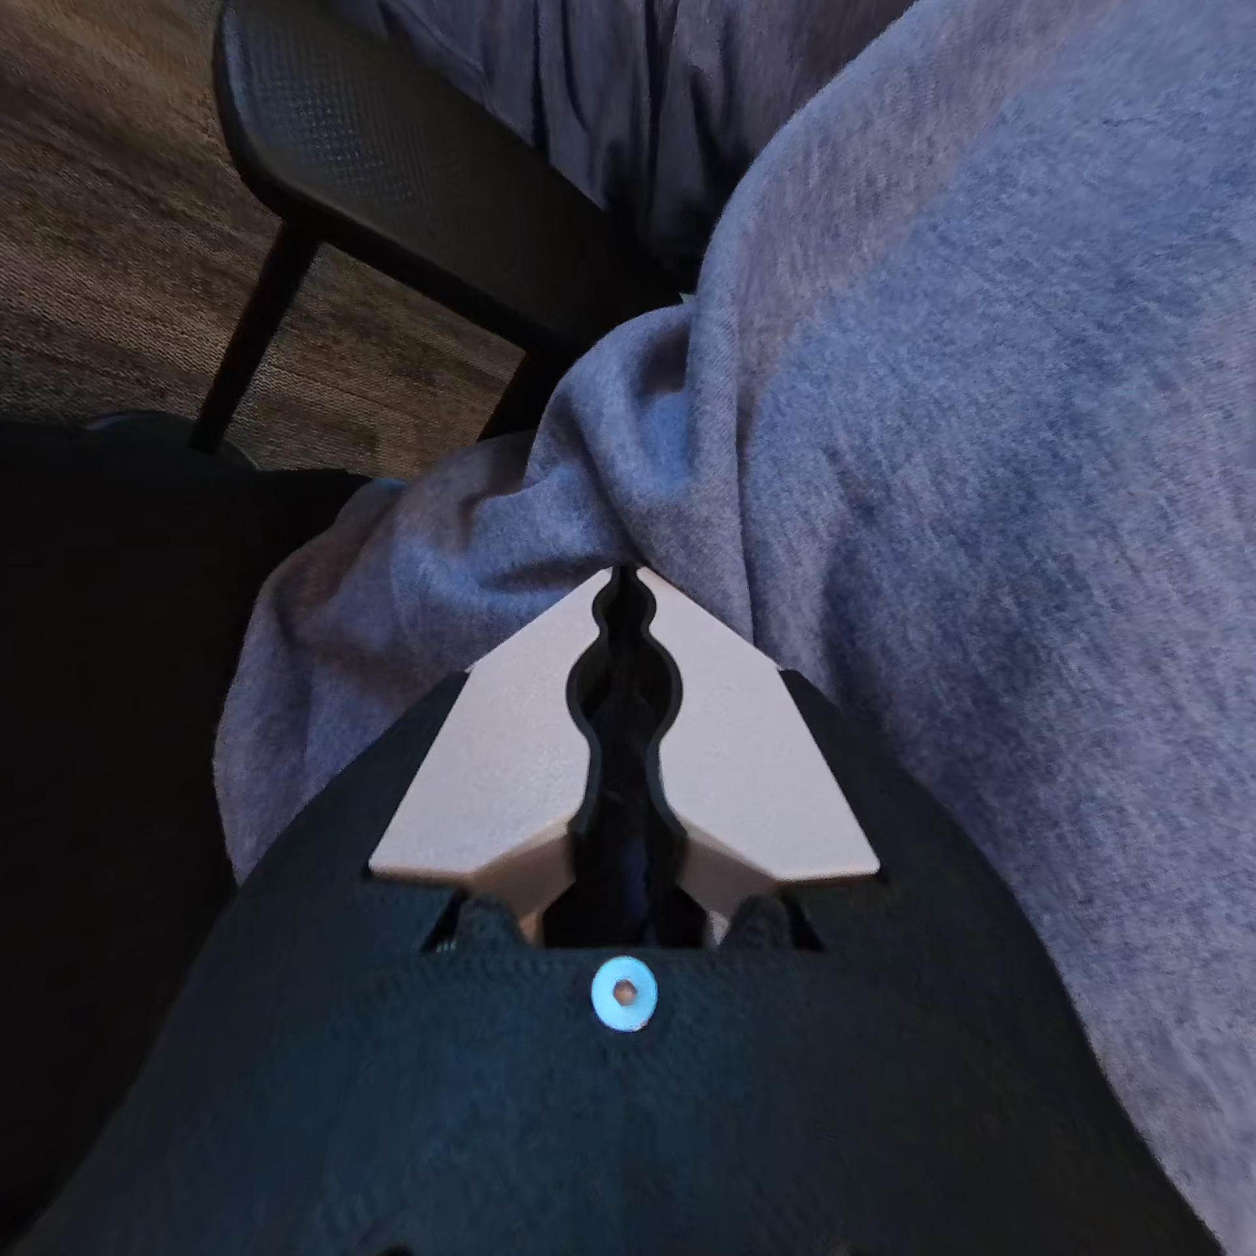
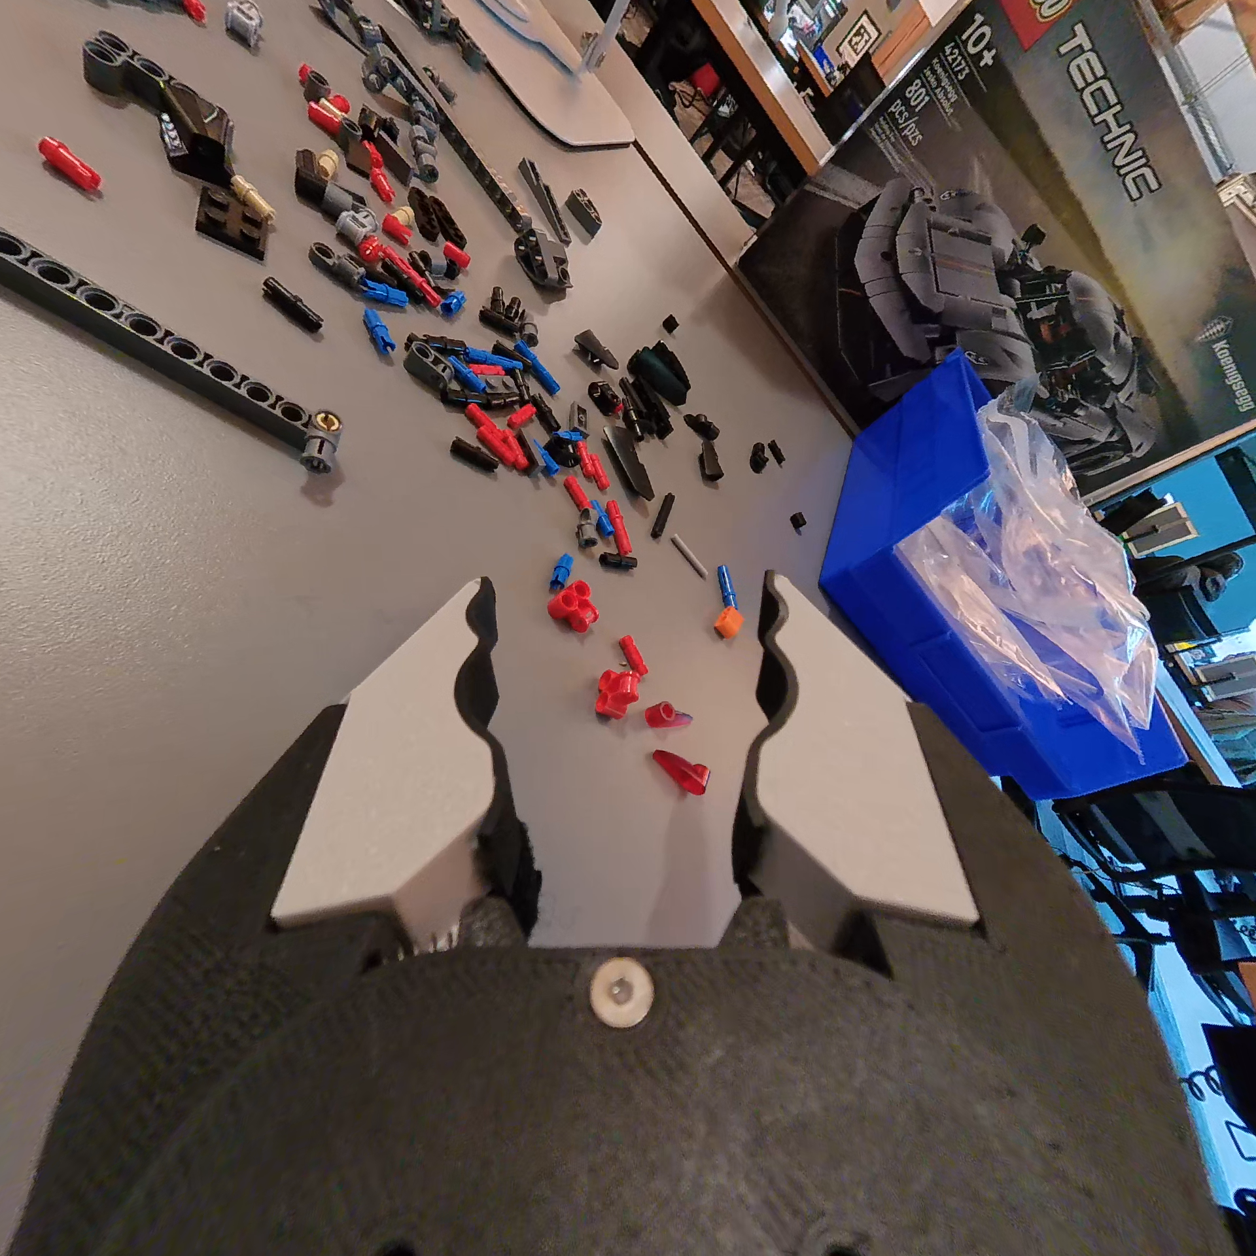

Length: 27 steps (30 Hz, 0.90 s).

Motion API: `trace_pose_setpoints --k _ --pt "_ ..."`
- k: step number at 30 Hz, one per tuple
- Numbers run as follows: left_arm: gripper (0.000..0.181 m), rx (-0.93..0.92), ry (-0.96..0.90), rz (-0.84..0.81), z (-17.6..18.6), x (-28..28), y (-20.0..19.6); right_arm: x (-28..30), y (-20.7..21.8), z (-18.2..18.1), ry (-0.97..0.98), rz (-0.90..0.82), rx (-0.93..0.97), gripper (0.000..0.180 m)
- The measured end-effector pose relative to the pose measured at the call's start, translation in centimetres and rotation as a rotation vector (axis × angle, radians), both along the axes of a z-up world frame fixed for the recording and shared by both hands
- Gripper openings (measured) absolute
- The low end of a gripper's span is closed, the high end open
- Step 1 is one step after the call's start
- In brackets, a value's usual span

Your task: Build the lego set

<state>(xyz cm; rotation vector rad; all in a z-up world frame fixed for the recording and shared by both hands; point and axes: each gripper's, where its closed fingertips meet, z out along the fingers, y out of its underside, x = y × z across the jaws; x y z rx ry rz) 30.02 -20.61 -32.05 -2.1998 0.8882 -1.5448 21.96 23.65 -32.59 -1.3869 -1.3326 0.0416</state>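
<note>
Lego pieces point(image 2: 489, 380) lie scattered on the grey surface point(image 2: 170, 646) left of the blue bin point(image 2: 904, 544); right gripper point(image 2: 625, 598) hovers, jaws wide and empty, risking a scatter of tiny red pins point(image 2: 618, 690); left gripper point(image 1: 624, 574), jaws closed on nothing, sees only grey clothing point(image 1: 951, 476) and a chair point(image 1: 380, 177).

Closed left gripper point(image 1: 624, 578) seemingly against grey trousers point(image 1: 951, 476)

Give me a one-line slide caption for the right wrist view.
Open right gripper hovers over loose red, blue and black lego pieces scattered on a grey table, beside a blue bin.
</note>
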Motion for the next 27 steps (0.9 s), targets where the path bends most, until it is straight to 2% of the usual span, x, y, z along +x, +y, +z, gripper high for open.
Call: trace_pose_setpoints --k 2,6,9,11,12,18,23,27 --pt "0.0 0.006 0.015 0.017 0.0 0.4 -1.0 0.0 0.0 0.0 0.002 -0.003 0.003 0.077" --pt "0.0 0.137 0.091 0.088 -0.1 0.3 -1.5 0.1 0.1 0.1 0.006 -0.008 0.006 0.08" --pt "0.014 0.183 0.093 0.137 0.0 -0.5 -1.1 0.1 0.2 0.2 0.01 -0.014 0.008 0.082" --pt "0.03 0.21 0.105 0.161 -0.1 -1.7 -0.7 0.2 0.3 0.2 0.008 -0.02 0.007 0.082" --pt "0.03 0.226 0.112 0.176 0.2 -2.5 -0.4 0.2 0.4 0.1 0.007 -0.023 0.007 0.081" --pt "0.029 0.468 0.23 0.391 2.4 -9.8 6.1 0.3 0.8 0.1 0.002 -0.048 0.014 0.079" --pt "0.045 0.689 0.5 0.611 2.3 -19.5 12.9 0.4 0.9 0.1 0.001 -0.056 0.023 0.078" --pt "0.054 0.751 0.711 0.728 0.9 -26.8 16.5 0.5 1.2 0.2 0.0 -0.071 0.036 0.079"
